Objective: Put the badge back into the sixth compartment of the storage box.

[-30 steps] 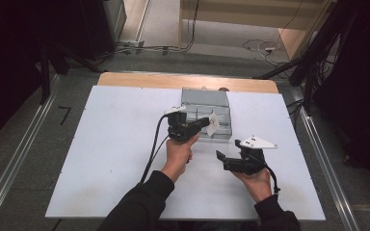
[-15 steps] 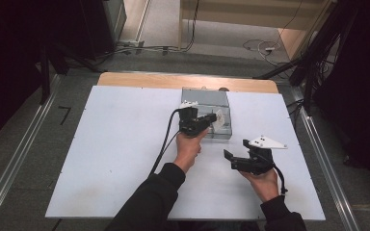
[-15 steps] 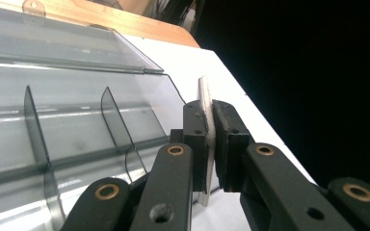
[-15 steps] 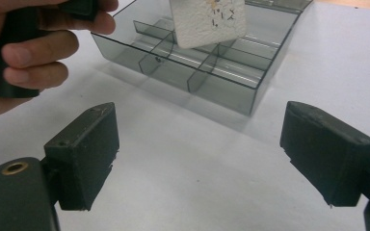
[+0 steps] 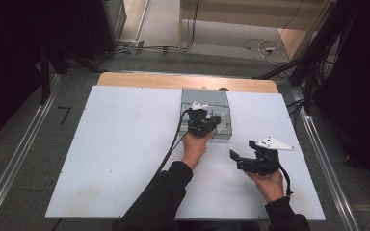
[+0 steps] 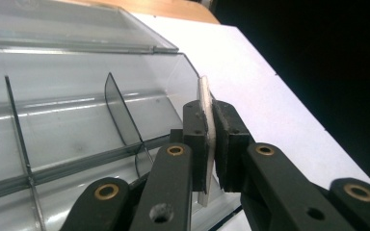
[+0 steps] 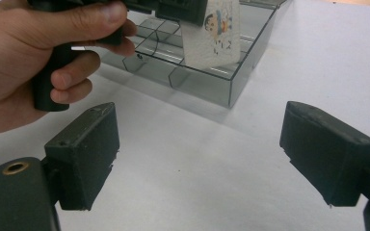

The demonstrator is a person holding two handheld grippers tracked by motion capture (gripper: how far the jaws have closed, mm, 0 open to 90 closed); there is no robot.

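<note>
A clear plastic divided box (image 5: 206, 100) with grey partitions stands at the table's far middle, lid open. My left gripper (image 5: 213, 123) hovers over its near right part, shut on a thin white card (image 6: 206, 126) held edge-on between the pads. In the right gripper view the card (image 7: 212, 38) shows a small cartoon picture and hangs over the box's (image 7: 241, 72) near corner compartment. My right gripper (image 5: 237, 160) rests low over the white table, near right of the box, jaws wide open with nothing between them (image 7: 197, 154).
The white tabletop (image 5: 120, 144) has broad free room to the left and front. A wooden strip (image 5: 144, 80) runs along the far edge. Metal rails flank the table; cables lie on the floor beyond.
My left gripper has carried the card forward and right, over the box's near right compartments. The right gripper drifted slightly right and back toward the person.
</note>
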